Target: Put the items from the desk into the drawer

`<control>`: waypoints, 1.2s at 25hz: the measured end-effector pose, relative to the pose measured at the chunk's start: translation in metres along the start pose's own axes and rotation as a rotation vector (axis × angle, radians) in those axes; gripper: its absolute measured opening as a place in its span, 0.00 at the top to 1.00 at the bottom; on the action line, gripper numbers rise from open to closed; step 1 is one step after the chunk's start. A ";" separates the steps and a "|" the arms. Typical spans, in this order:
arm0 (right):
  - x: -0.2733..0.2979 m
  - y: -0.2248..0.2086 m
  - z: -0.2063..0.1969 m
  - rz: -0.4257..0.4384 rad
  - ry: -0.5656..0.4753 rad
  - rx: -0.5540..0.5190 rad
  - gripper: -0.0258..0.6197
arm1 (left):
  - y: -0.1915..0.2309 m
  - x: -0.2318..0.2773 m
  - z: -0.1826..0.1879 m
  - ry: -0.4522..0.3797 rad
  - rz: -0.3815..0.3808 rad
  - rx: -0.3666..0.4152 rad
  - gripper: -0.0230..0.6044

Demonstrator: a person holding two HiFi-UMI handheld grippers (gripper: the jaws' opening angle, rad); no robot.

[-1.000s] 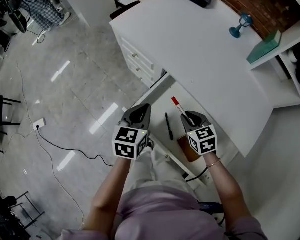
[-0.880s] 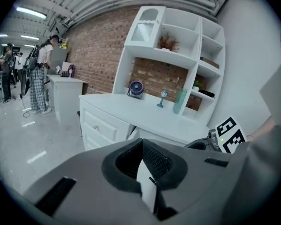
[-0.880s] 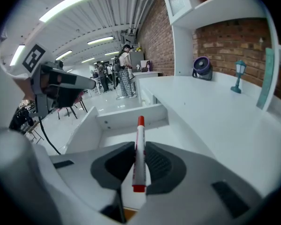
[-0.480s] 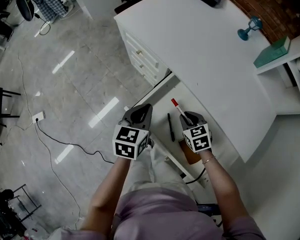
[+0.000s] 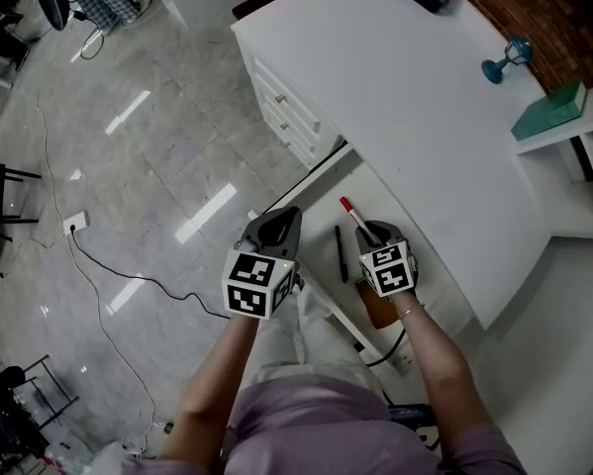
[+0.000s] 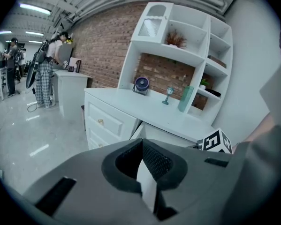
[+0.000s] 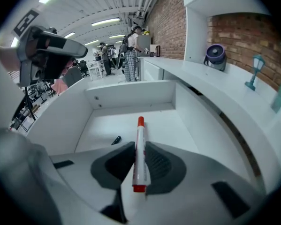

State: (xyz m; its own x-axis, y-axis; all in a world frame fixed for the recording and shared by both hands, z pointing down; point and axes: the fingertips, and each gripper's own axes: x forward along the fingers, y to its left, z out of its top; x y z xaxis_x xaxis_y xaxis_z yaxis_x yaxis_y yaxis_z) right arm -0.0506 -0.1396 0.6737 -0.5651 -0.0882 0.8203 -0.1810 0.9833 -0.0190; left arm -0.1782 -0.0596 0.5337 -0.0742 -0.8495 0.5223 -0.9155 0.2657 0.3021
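1. Grip risk: the right gripper (image 7: 139, 148) pinches the red-capped marker (image 7: 140, 132) near its tail above the open drawer (image 7: 131, 95); it may pivot or slip.
2. Dropped high, it could bounce against the black pen (image 7: 116, 140) inside the drawer.
3. The left gripper (image 6: 142, 159), pressed together and empty, hangs beside the drawer and could nudge it.

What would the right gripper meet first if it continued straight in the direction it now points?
Probably the open drawer's white floor; the marker clamped in the right gripper would touch first. The black pen lies left of that line. Depth is unclear.
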 end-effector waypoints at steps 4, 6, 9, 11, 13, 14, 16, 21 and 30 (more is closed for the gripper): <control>0.006 0.000 -0.004 0.007 0.016 -0.010 0.84 | 0.003 0.001 -0.003 0.005 0.009 -0.010 0.97; 0.009 0.000 -0.005 0.012 0.023 -0.017 0.84 | 0.005 0.001 -0.003 0.005 0.012 -0.013 0.97; 0.013 -0.001 -0.007 0.015 0.037 -0.026 0.84 | 0.007 0.002 -0.003 0.005 0.018 -0.019 0.97; 0.016 -0.002 -0.010 0.015 0.052 -0.029 0.84 | 0.008 0.002 -0.004 0.006 0.022 -0.022 0.97; 0.019 -0.003 -0.014 0.019 0.069 -0.035 0.84 | 0.009 0.002 -0.003 0.006 0.025 -0.024 0.97; 0.020 -0.003 -0.016 0.021 0.076 -0.039 0.84 | 0.009 0.002 -0.003 0.006 0.026 -0.025 0.97; 0.022 -0.003 -0.019 0.021 0.086 -0.041 0.84 | 0.009 0.002 -0.004 0.006 0.028 -0.026 0.97; 0.022 -0.003 -0.020 0.019 0.096 -0.046 0.84 | 0.010 0.004 -0.003 0.004 0.028 -0.022 0.97; 0.024 -0.003 -0.021 0.022 0.086 -0.026 0.83 | 0.010 0.004 -0.003 0.002 0.025 -0.020 0.97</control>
State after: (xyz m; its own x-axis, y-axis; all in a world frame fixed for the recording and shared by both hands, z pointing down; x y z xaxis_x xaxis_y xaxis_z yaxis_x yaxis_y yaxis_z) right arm -0.0465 -0.1417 0.7051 -0.4971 -0.0535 0.8660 -0.1478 0.9887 -0.0237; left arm -0.1862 -0.0595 0.5409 -0.0961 -0.8416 0.5315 -0.9054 0.2957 0.3046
